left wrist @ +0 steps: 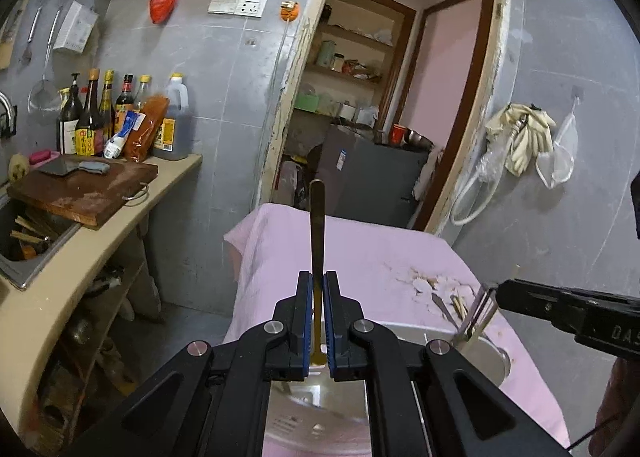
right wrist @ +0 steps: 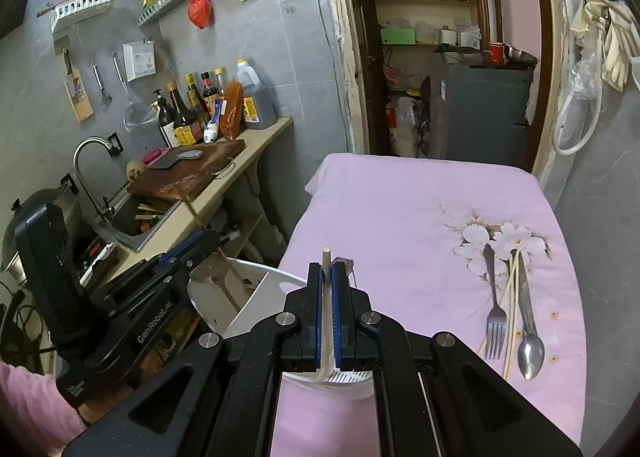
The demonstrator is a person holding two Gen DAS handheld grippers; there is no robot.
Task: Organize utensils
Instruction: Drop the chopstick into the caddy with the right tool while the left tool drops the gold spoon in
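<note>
My left gripper is shut on a long metal utensil handle that points up and away, over a white utensil holder on the pink cloth. My right gripper is shut on a pale chopstick held upright above the white holder; it also shows at the right of the left wrist view. A fork, a spoon and loose chopsticks lie on the cloth's flower print at the right.
The pink-covered table stands before a doorway. A counter at the left carries a cutting board with a cleaver, several bottles and a sink. Utensils hang on the grey wall.
</note>
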